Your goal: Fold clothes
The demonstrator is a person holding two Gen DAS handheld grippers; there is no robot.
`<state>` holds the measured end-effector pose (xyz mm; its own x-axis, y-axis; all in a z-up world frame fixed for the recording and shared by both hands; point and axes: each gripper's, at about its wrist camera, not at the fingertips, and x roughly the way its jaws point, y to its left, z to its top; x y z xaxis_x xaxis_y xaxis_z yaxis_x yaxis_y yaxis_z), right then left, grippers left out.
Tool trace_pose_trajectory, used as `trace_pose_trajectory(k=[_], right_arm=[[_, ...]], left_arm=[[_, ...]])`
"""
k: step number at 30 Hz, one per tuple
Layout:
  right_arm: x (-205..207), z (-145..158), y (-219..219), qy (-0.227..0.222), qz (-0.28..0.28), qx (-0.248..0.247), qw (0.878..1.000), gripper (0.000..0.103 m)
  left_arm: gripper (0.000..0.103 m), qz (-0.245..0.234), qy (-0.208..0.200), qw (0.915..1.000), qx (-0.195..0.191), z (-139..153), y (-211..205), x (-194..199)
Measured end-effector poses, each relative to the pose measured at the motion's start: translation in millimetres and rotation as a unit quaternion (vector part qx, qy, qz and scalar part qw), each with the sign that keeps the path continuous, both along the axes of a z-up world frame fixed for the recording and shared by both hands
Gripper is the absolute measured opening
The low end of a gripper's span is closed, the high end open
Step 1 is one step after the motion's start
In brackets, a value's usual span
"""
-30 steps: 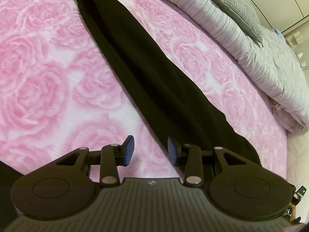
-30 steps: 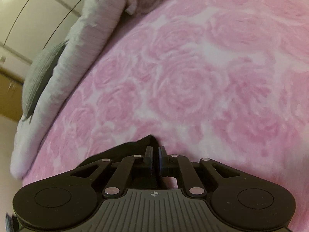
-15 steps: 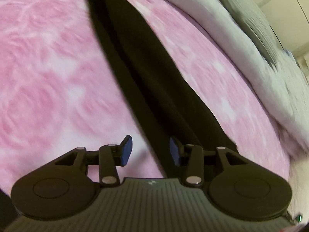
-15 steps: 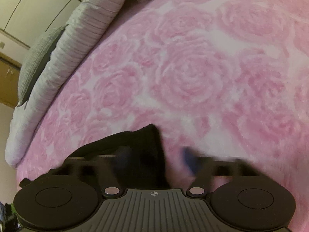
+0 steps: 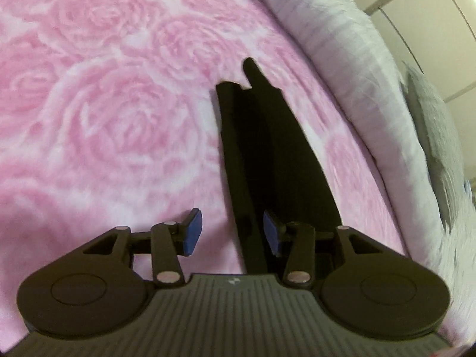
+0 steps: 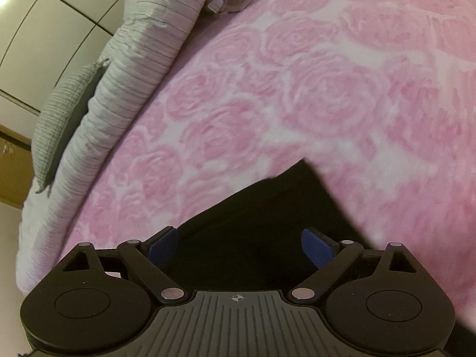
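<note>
Black trousers [image 5: 267, 148] lie on the rose blanket [image 5: 104, 104]; left gripper [image 5: 229, 232] and right gripper [image 6: 239, 247] both gape, holding nothing

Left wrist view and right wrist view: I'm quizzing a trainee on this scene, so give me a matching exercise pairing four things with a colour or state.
Things:
1. black trousers
2. blanket
3. left hand-held gripper
4. cushion

Descriptions:
A. pink rose pattern
B. grey, on the pale striped bedding
C. open above the garment's edge
D. lying long on the bed

Pairs: 1-D, 2-A, 3-C, 4-B
</note>
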<state>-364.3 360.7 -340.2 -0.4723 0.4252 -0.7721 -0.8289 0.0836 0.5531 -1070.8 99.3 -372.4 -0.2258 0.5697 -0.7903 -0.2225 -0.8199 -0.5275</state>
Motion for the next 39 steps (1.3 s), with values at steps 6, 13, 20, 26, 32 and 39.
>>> trace_pose_trajectory(k=[6,13,20,26,32,39], right_arm=[[-27,9,-34,0.004,-0.006,-0.008,1.0,0.093],[-53,20,-73,0.022,-0.004,-0.018,1.0,0.093],[-79,19,-114,0.037,0.028,-0.048,0.998,0.093],[-53,36,-154,-0.006,0.007,-0.032,0.999,0.093],[7,46,-193,-0.037,-0.061,-0.051,0.996,0.093],[77,57,-234,-0.065,-0.099,-0.043,0.992,0.059]], left_arm=[[0.0,-0.045,0.053,0.9976,0.002,9,20,-17],[0.0,-0.091,0.227,0.9692,0.025,106,-83,44],[0.006,-0.057,0.12,0.986,-0.1,11,-159,28],[0.015,-0.028,0.125,0.989,-0.075,38,-187,37],[0.015,-0.125,0.083,0.9863,-0.067,57,-201,104],[0.015,-0.208,0.048,0.9746,-0.067,50,-223,216]])
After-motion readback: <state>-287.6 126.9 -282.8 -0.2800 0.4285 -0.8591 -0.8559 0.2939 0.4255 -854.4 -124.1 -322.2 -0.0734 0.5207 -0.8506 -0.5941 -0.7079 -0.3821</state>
